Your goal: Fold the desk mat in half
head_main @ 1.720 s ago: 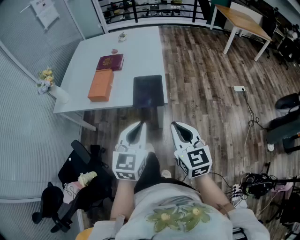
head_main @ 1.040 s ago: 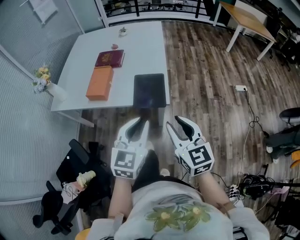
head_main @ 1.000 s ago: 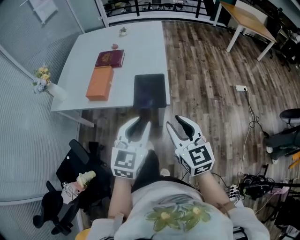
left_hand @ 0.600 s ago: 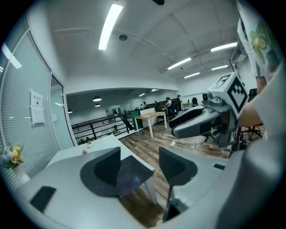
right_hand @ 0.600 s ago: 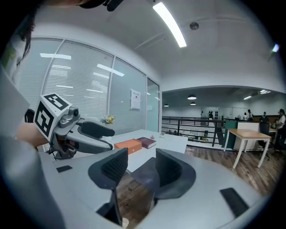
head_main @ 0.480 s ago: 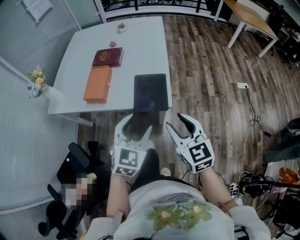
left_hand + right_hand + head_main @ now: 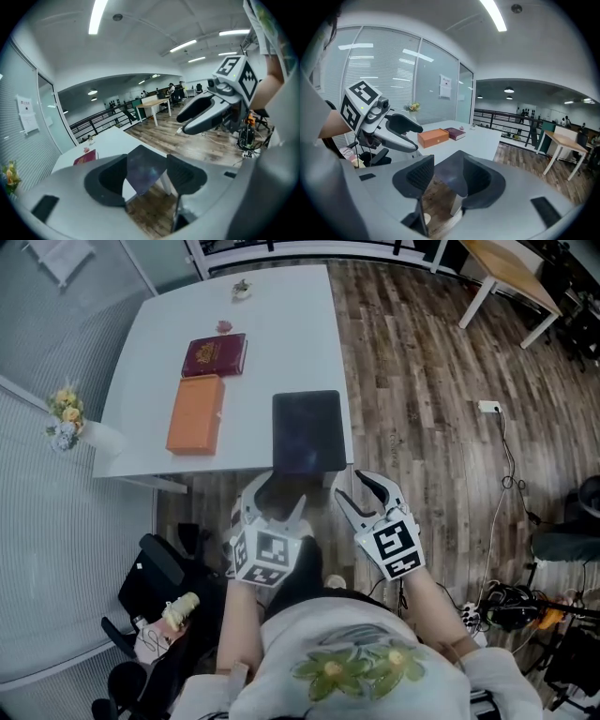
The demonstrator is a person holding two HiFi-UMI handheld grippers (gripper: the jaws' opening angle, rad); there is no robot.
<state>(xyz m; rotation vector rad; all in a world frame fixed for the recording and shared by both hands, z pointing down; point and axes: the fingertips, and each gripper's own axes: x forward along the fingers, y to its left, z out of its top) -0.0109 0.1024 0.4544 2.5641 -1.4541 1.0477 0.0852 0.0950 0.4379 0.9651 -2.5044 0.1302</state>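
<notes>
The dark desk mat (image 7: 307, 431) lies flat on the white table (image 7: 272, 324), against its near edge. Both grippers hover just short of that edge, over the floor. My left gripper (image 7: 277, 499) is open and empty, below the mat's near left corner. My right gripper (image 7: 361, 494) is open and empty, below its near right corner. In the left gripper view the mat (image 7: 143, 168) shows beyond the open jaws, with the right gripper (image 7: 206, 112) at the right. In the right gripper view the mat (image 7: 451, 174) lies ahead, with the left gripper (image 7: 396, 129) at the left.
An orange box (image 7: 196, 414) and a red book (image 7: 215, 355) lie on the table left of the mat. A vase of flowers (image 7: 67, 420) stands beyond its left edge. A black chair (image 7: 159, 577) is at lower left, cables (image 7: 511, 601) on the wooden floor at right.
Both grippers' jaws have spread wider. They have come forward, closer to the table's near edge and the mat.
</notes>
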